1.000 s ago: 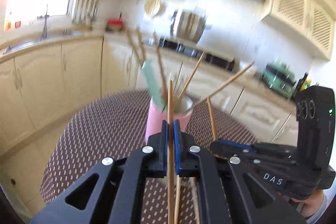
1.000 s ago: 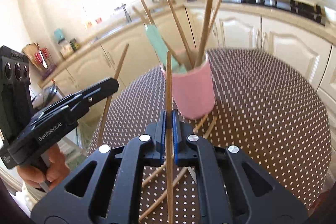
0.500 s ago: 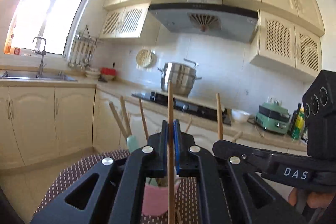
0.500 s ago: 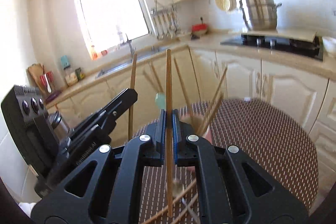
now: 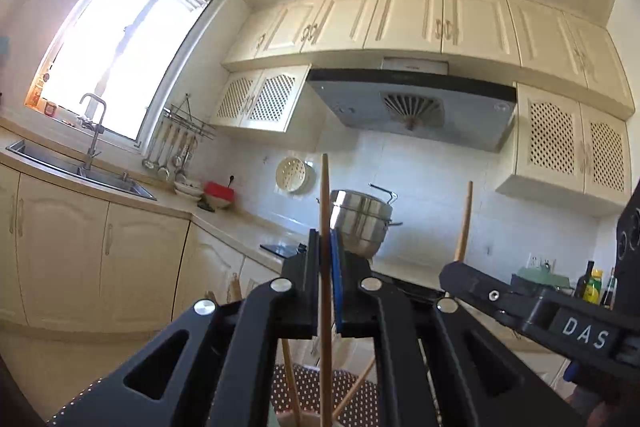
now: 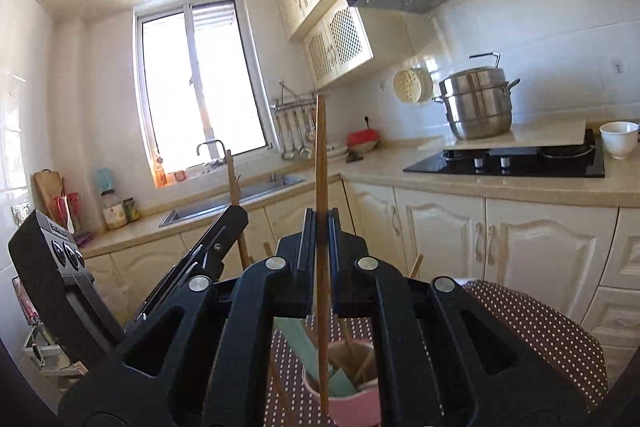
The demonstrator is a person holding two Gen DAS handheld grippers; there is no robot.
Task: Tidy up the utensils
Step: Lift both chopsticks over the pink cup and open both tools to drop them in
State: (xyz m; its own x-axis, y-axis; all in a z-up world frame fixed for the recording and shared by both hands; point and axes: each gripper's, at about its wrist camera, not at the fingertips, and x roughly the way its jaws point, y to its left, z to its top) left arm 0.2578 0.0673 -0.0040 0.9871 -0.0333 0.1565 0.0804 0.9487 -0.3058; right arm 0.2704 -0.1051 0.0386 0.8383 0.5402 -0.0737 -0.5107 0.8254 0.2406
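left gripper: jaws pressed together on a wooden chopstick, held upright, top end poking well above the pads, lower end hanging down toward the cup.

right gripper: same deal, clamped tight on its own chopstick, also pretty much vertical.

how they sit: the two grippers are side by side, close together. In the right wrist view the left one's chopstick shows just to the left.

pink cup: on the table straight below the right gripper, already stuffed with several chopsticks leaning every which way plus a mint-green utensil. The right stick's lower end looks to be over or just inside the mouth, can't tell which.

table: brown cloth with white dots, a loose stick or two lying beside the cup.

where we're at (my guess): both sticks lined up to go into the cup.

what could go wrong: honestly the cup is crowded, so a stick coming down could snag a leaning one and bounce out, or lever the light cup over. Thin round sticks can also twist in the pads. And two grippers this close might just bump.
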